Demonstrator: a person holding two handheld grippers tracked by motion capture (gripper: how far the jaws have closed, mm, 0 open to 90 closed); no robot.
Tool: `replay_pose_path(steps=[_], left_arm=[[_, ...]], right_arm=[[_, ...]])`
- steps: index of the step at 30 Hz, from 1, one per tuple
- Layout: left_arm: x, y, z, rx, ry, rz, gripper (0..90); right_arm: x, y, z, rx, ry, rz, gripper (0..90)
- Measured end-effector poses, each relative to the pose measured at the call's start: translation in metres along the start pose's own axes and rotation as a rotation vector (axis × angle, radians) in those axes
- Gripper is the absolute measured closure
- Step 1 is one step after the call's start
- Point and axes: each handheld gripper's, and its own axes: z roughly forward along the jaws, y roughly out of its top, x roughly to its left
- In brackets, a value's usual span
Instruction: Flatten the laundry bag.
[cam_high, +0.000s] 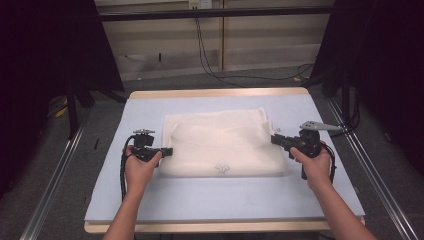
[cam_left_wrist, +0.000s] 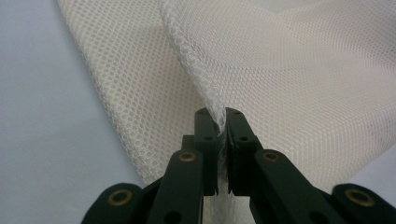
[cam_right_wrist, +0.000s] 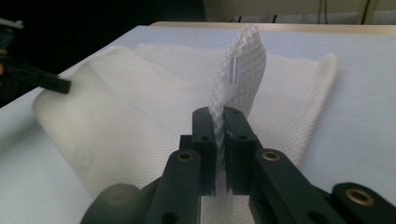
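Note:
A white mesh cloth (cam_high: 220, 142) lies folded on the light blue table (cam_high: 220, 200). My left gripper (cam_high: 169, 150) is at the cloth's left edge, and in the left gripper view (cam_left_wrist: 222, 122) its jaws are shut on a raised fold of the mesh (cam_left_wrist: 196, 70). My right gripper (cam_high: 274, 139) is at the cloth's right edge. Its jaws (cam_right_wrist: 221, 116) pinch an upright flap of mesh (cam_right_wrist: 240, 65) that stands above them. A small grey emblem (cam_high: 221, 168) marks the cloth's near edge.
The table has a wooden rim (cam_high: 220, 93) at the far side. Black curtains (cam_high: 45, 50) hang at left and right, and cables (cam_high: 210, 60) run over the floor behind. Metal rails (cam_high: 55, 175) flank the table.

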Motion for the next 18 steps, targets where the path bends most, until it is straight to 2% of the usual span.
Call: replay_pose_path(steps=[3, 5, 7, 9, 11, 13, 15, 18], left_arm=[[-0.003, 0.0, 0.0, -0.003, 0.013, 0.015, 85.2], [-0.006, 0.0, 0.001, -0.011, 0.01, 0.004, 85.2], [-0.007, 0.0, 0.001, -0.003, 0.008, 0.012, 85.1], [-0.008, 0.0, 0.001, -0.002, 0.013, 0.01, 84.9], [-0.008, 0.0, 0.001, 0.002, 0.011, 0.01, 84.4], [-0.01, 0.001, 0.0, -0.005, 0.01, 0.004, 83.3], [-0.012, 0.001, -0.001, -0.007, 0.02, 0.004, 76.3], [-0.014, 0.003, -0.005, -0.004, 0.013, -0.013, 58.0]], right_arm=[[0.011, -0.007, -0.005, 0.009, 0.032, -0.064, 84.5], [0.019, -0.012, -0.007, 0.013, 0.046, -0.101, 84.5], [0.028, -0.018, -0.007, 0.021, 0.076, -0.154, 84.6], [0.036, -0.024, -0.006, 0.042, 0.107, -0.175, 84.6], [0.042, -0.03, -0.006, 0.06, 0.125, -0.215, 84.7], [0.046, -0.033, -0.006, 0.073, 0.137, -0.231, 84.7], [0.051, -0.036, -0.005, 0.089, 0.146, -0.248, 84.7], [0.056, -0.045, -0.002, 0.131, 0.165, -0.273, 84.7]])
